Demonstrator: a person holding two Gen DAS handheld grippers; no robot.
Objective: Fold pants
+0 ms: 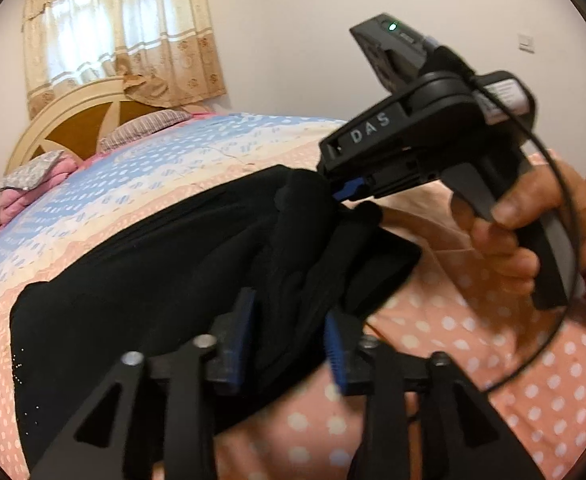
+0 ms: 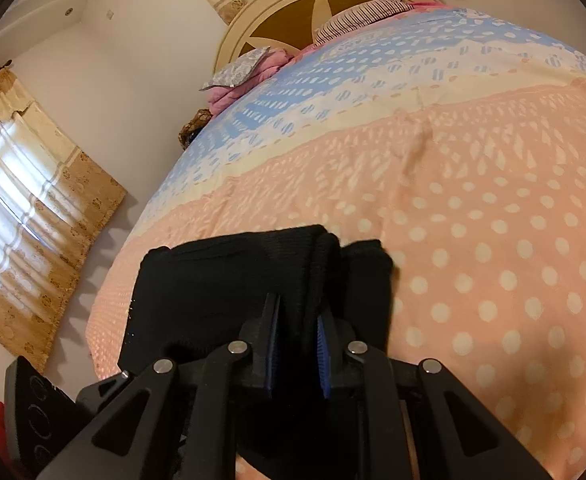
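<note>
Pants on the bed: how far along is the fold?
Done: black pants already doubled into a short stack on the bedspread. In hand: right gripper pinches the bunched edge; left gripper stands open around it. Left: release, flatten that ridge.

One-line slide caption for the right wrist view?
Right gripper pinching a fold of the black pants on the polka-dot bedspread.

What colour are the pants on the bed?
Plain black pants, seen best in the right wrist view, lying on the pink polka-dot bedspread.
</note>
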